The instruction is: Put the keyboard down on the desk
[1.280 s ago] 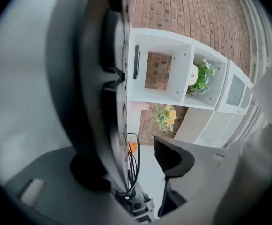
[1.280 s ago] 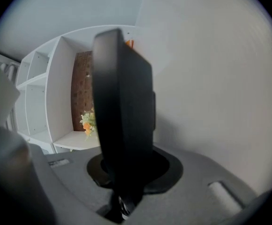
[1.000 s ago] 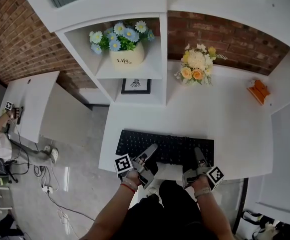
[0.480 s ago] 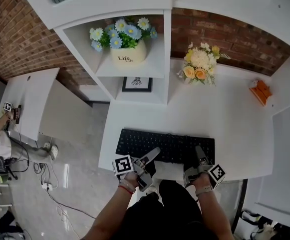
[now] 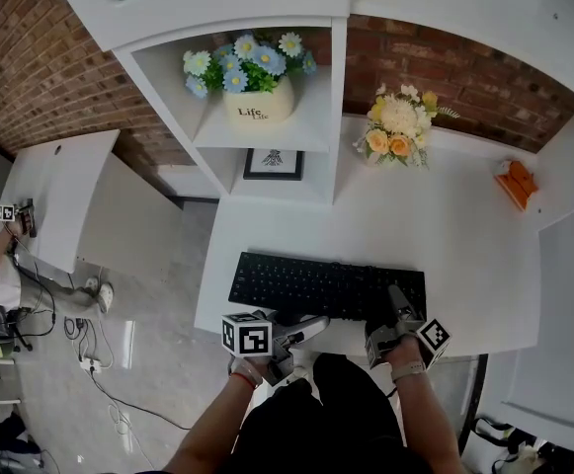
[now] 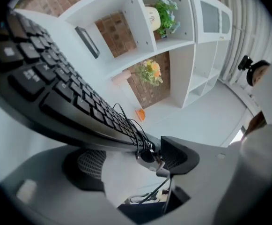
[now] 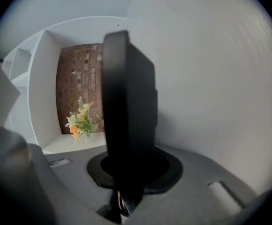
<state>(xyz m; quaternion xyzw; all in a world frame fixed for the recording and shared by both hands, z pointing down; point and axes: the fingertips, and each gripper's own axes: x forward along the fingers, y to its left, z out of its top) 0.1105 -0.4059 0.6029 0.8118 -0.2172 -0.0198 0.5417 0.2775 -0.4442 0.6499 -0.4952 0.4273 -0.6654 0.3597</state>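
Keyboard flat on the white surface, one pair of tongs free of it.
Head view: the black keyboard lies along the surface's near edge, with the left tongs just off its near left part and the right tongs on its near right edge. Left gripper view: the jaws stand wide apart, having just been opening, and nothing is pressed between them; the keyboard's edge runs just ahead. Right gripper view: the jaws are clamped on the keyboard's dark edge.

The keyboard lies on the desk — bouquet behind it.
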